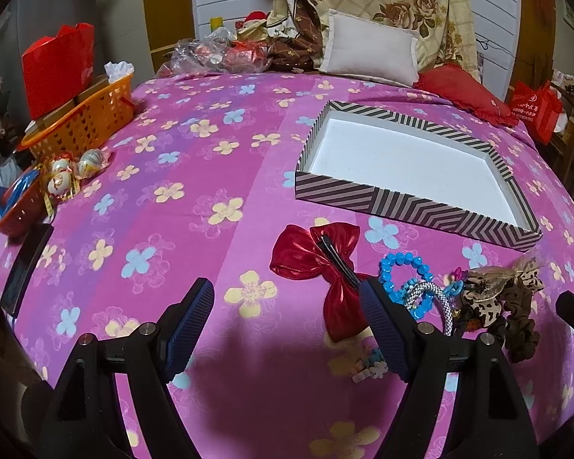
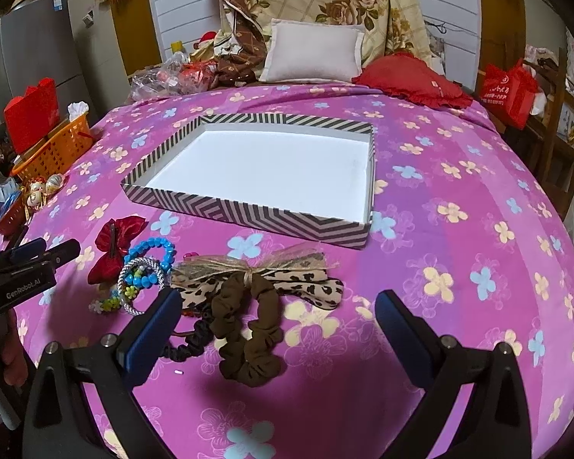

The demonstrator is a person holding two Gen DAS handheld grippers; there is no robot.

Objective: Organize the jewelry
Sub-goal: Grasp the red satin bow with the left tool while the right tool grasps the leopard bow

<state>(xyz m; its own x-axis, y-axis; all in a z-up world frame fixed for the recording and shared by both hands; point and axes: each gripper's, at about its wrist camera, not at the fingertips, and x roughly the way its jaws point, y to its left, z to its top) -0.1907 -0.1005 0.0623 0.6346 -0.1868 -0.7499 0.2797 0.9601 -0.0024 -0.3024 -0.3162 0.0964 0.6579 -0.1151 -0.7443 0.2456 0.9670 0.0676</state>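
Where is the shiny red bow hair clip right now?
The shiny red bow hair clip lies on the pink flowered bedspread, just in front of the striped box and left of the blue beaded bracelet.

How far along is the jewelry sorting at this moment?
Nothing looks done: the striped shallow box with the white inside holds nothing. Nothing is in hand; the left tool and right tool are both open. Left to move: the shiny red bow clip, blue bead bracelet, brown fabric scrunchie and leopard-print bow, all on the pink flowered bedspread.
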